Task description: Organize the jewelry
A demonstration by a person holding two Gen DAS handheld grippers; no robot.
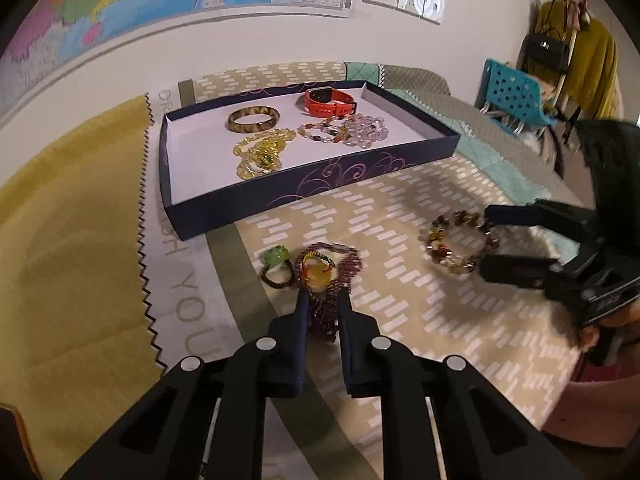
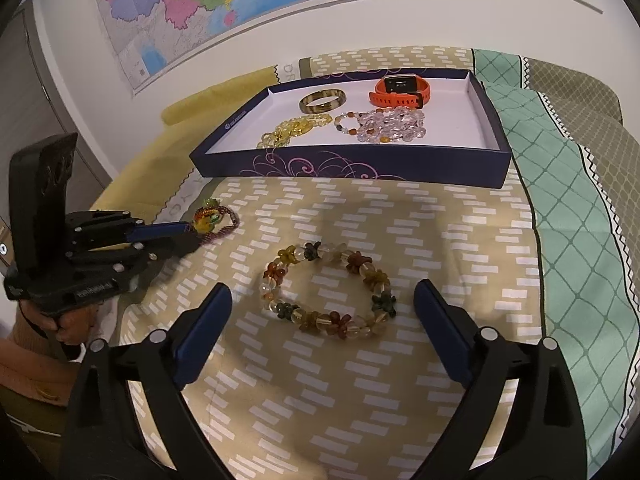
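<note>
A dark blue tray (image 1: 320,178) (image 2: 360,164) on the bed holds a brown bangle (image 1: 253,119), an orange watch (image 1: 330,102), yellow beads (image 1: 260,152) and pale bead bracelets (image 1: 344,130). My left gripper (image 1: 323,296) is narrowed around a purple bead necklace (image 1: 344,272) with a yellow pendant (image 1: 317,274); its jaws stand on either side of the strands. A green-stone bracelet (image 1: 276,266) lies beside it. My right gripper (image 2: 322,300) is open around a multicoloured flower-bead bracelet (image 2: 328,290) lying flat on the bedspread; it also shows in the left wrist view (image 1: 460,246).
The bedspread (image 2: 360,380) is beige with white dashes. A yellow cloth (image 1: 72,240) lies to the left, a teal quilt (image 2: 580,240) to the right. The wall with a map (image 2: 200,0) stands behind the tray. A blue stool (image 1: 516,96) stands at far right.
</note>
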